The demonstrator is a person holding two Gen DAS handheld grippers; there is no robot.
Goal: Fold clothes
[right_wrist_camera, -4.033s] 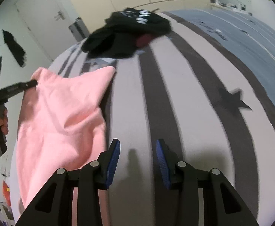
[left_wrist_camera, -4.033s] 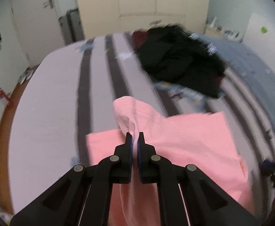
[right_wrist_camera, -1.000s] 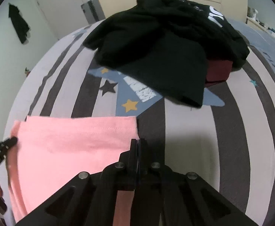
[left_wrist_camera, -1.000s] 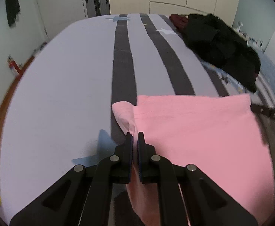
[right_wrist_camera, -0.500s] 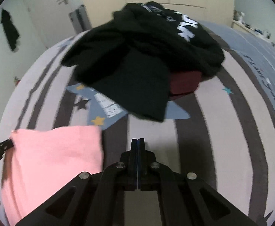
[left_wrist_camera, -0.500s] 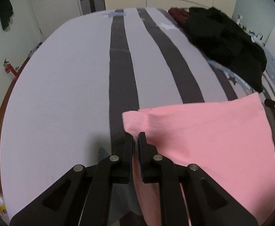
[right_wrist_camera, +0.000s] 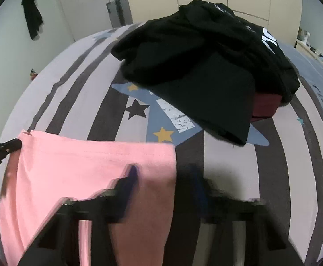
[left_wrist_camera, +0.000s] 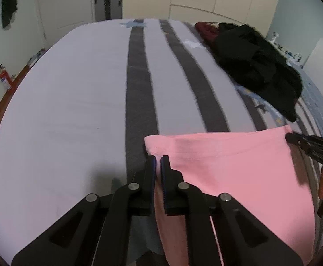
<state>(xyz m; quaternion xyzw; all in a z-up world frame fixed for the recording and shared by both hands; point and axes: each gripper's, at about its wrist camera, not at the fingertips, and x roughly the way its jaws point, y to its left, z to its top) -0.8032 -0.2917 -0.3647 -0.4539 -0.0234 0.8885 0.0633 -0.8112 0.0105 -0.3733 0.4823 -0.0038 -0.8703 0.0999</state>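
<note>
Left gripper (left_wrist_camera: pixel 158 163) jaws pinching pink garment (left_wrist_camera: pixel 232 168) corner; right gripper (right_wrist_camera: pixel 163 177) jaws blurred, spread apart over hem.

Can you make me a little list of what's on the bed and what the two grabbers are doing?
Bed: grey-and-white striped bed cover
Being folded: pink cotton garment, spread on the near side
Pile: heap of black clothes over a dark red garment
Left gripper: shut on the pink garment's corner
Right gripper: blurred, jaws apart, pink edge between them
</note>
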